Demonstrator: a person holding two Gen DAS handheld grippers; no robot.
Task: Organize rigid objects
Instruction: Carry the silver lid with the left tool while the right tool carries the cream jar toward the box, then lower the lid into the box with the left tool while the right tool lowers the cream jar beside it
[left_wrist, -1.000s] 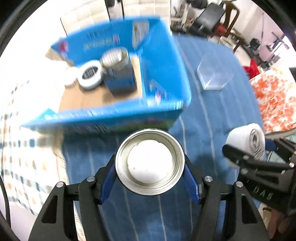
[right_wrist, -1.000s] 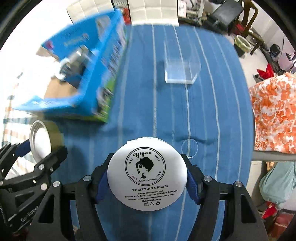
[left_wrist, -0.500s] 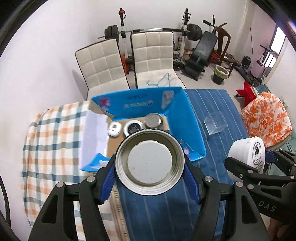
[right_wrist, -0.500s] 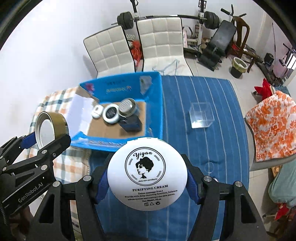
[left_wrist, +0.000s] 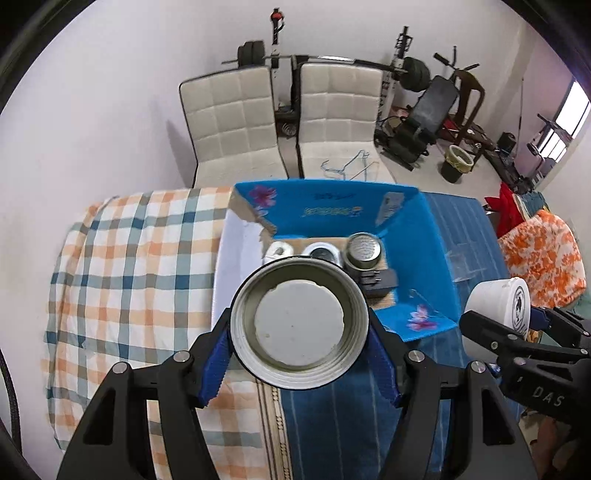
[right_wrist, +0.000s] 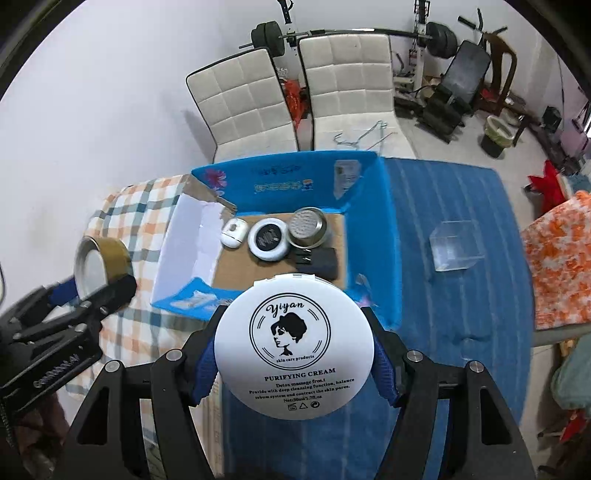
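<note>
My left gripper (left_wrist: 299, 345) is shut on a round metal lid (left_wrist: 300, 324), open side toward the camera, held high above the table. My right gripper (right_wrist: 293, 352) is shut on a white cream jar (right_wrist: 294, 352) printed "Purifying Cream". Each gripper shows in the other view: the jar (left_wrist: 498, 304) at the right, the gold-sided lid (right_wrist: 101, 264) at the left. Below stands an open blue cardboard box (right_wrist: 369, 225) holding a white oval case (right_wrist: 233, 232), a white round tin (right_wrist: 267, 240), a metal can (right_wrist: 307, 227) and a black adapter (right_wrist: 319, 258).
A clear plastic box (right_wrist: 456, 249) sits on the blue striped cloth (right_wrist: 443, 192) right of the blue box. A checked cloth (left_wrist: 129, 266) covers the table's left part. Two white chairs (left_wrist: 288, 122) and gym equipment (left_wrist: 432, 110) stand behind. An orange patterned cushion (right_wrist: 554, 266) is at the right.
Both grippers have risen well above the table with the lid and jar still held. The blue box now looks small and far below.
</note>
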